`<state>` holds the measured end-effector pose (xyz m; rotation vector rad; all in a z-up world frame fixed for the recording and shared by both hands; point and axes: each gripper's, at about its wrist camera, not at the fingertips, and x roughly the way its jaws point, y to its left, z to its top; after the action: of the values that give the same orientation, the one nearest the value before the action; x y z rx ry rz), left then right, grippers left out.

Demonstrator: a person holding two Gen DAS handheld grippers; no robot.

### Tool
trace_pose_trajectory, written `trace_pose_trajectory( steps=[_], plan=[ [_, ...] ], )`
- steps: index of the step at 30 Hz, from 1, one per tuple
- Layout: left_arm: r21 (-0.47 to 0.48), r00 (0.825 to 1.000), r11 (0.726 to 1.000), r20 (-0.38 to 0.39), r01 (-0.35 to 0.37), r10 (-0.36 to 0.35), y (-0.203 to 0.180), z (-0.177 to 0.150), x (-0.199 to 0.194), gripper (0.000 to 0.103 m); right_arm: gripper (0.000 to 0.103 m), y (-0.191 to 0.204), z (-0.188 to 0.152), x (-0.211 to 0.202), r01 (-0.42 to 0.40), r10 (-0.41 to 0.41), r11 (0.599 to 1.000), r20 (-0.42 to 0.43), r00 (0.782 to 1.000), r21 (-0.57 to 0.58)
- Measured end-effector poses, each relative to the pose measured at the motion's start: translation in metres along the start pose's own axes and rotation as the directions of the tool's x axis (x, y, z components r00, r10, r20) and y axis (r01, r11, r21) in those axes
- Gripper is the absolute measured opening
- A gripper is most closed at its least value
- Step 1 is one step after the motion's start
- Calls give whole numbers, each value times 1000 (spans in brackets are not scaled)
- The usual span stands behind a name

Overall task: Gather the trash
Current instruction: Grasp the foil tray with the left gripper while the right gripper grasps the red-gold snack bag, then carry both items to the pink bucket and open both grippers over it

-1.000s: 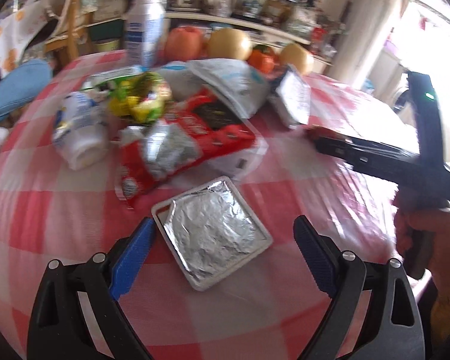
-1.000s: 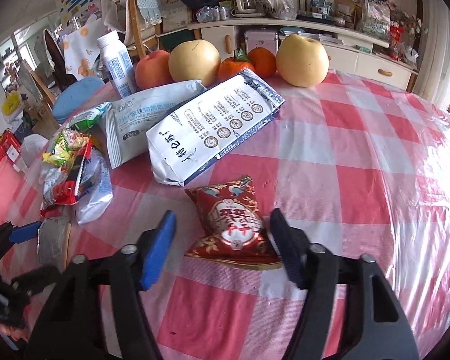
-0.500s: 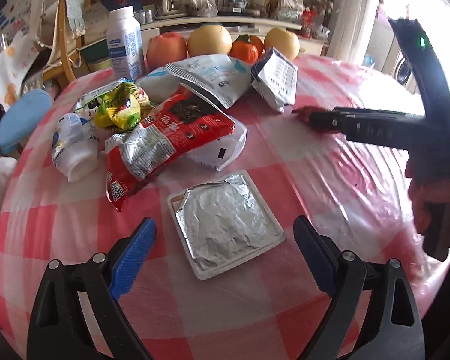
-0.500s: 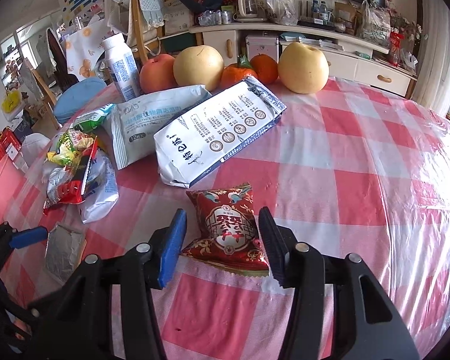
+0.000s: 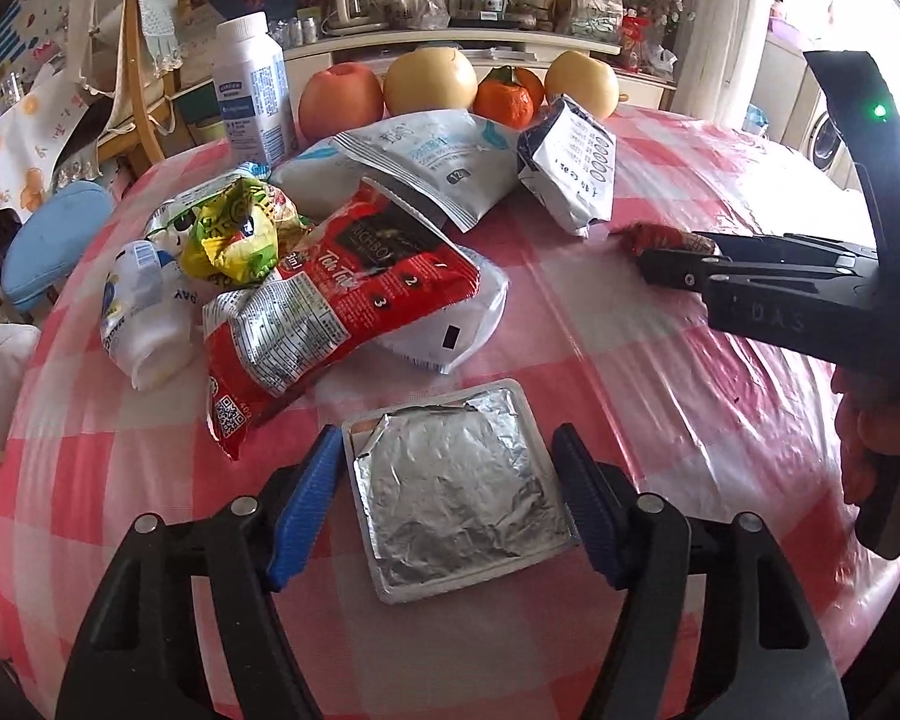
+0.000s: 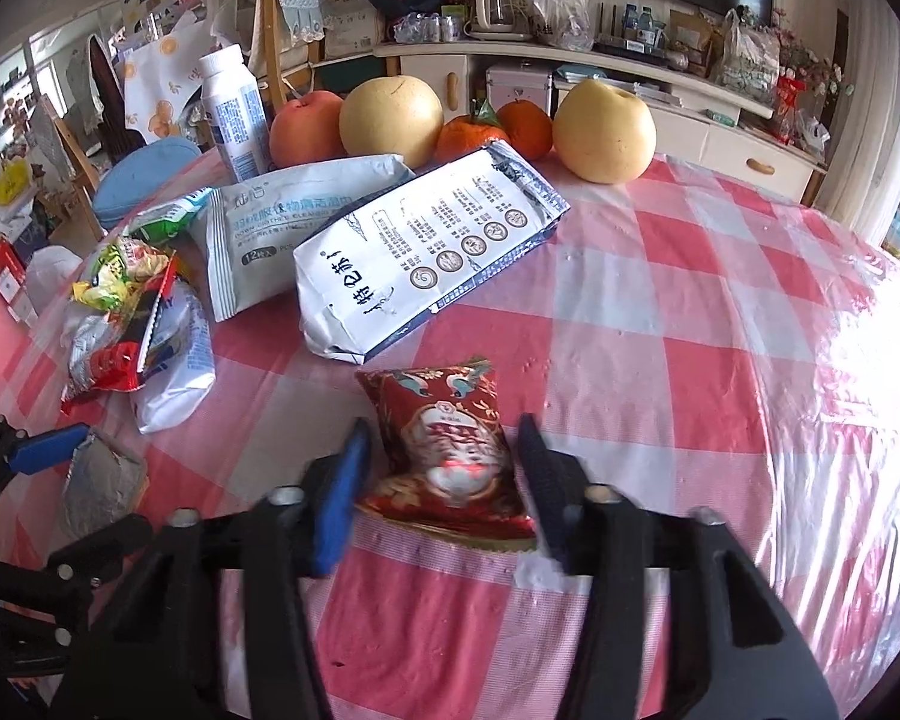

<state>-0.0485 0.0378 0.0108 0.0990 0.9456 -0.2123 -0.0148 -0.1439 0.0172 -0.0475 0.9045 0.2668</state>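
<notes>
A foil-lidded white tray (image 5: 459,489) lies on the red-checked table between the fingers of my left gripper (image 5: 450,474); the jaws have narrowed around it, with small gaps at both sides. It also shows in the right wrist view (image 6: 102,480). A small red patterned snack packet (image 6: 450,444) lies between the fingers of my right gripper (image 6: 438,468), which stands close at each side; its tip shows in the left wrist view (image 5: 654,237). A pile of wrappers lies beyond: a red packet (image 5: 342,294), a yellow-green wrapper (image 5: 234,234), white pouches (image 6: 426,252).
A white bottle (image 5: 255,90), an apple (image 5: 339,99), two pears (image 6: 603,132) and oranges (image 5: 507,96) stand at the table's far edge. A small white bottle (image 5: 141,312) lies at the left. A blue chair cushion (image 5: 54,240) sits beyond the table's left rim.
Both grippers have moved forward and narrowed: the left around the foil tray, the right around the red snack packet.
</notes>
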Motion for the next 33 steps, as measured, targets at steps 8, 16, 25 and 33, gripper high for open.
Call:
trace_pose_trajectory(
  steps=[8,16,25,33],
  plan=[
    [-16,999,999,-4,36,-37,7,-1,-4,66,44,3,-4,-4,13,-12,1000,4,1000,-14],
    [-57,998,996,31,62,-61,23,2,-18,65,41,7,-13,-19,18,-18,1000,45,999,1],
    [-120,993,990,108,69,-56,53,7,-48,65,40,23,-17,-45,-6,3,1000,115,993,28],
    [-212,981,976,195,50,-8,103,12,-83,65,40,67,-9,-69,-95,91,995,159,983,17]
  ],
)
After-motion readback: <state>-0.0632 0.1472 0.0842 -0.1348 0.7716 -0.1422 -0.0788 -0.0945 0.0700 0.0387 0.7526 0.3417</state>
